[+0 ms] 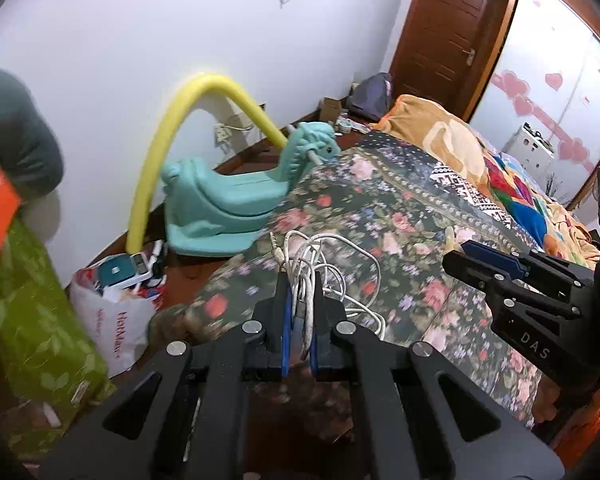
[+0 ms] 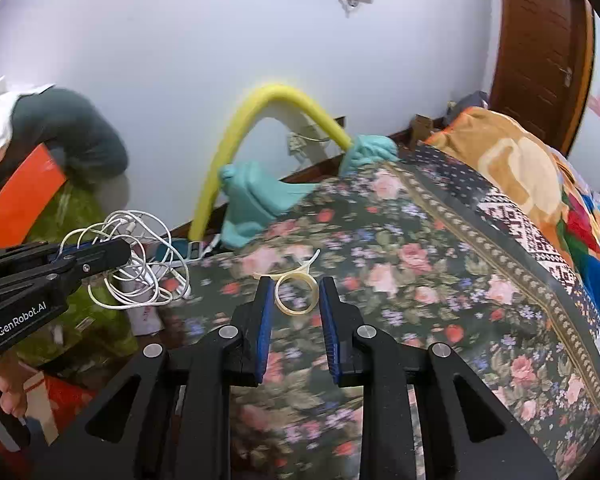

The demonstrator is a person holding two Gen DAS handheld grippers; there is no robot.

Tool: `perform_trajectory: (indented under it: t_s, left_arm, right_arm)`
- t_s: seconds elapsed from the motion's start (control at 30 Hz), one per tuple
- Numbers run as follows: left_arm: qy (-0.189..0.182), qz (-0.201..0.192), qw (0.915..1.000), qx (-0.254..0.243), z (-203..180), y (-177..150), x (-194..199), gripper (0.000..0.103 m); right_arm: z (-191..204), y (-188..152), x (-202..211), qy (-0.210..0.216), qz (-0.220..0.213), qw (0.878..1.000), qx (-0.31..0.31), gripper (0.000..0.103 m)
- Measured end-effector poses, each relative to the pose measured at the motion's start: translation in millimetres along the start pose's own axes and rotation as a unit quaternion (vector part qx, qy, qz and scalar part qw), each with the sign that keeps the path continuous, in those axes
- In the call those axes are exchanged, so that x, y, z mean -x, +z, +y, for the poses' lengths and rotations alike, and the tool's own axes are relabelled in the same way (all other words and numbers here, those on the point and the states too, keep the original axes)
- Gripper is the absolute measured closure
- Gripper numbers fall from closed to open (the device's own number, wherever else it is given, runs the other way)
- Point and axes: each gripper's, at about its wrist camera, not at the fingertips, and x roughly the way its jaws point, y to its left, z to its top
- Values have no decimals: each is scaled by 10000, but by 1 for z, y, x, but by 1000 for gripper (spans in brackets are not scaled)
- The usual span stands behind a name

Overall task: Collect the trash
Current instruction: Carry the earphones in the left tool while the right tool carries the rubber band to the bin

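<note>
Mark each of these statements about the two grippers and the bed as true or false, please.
1. The left gripper holds a tangle of white cables. True.
2. The right gripper is shut on the tape ring. False: its jaws stand open on either side of the ring.
3. The tape ring lies on the floral bedcover. True.
4. The toy horse is red. False: it is teal.
5. A yellow foam tube arches beside the wall. True.
</note>
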Motion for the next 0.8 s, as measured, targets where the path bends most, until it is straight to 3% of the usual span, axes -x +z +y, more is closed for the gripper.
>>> perform_trajectory:
  t_s: [0.43, 0.8]
  left_arm:
    - [504, 115, 9981, 324, 88, -75, 58, 97]
    - [852, 617, 9900, 939, 167, -148, 65, 97]
  right_arm:
    - [118, -25, -8, 604, 206, 9960, 627, 82]
    - [206, -63, -61, 1137, 996, 9812, 1204, 82]
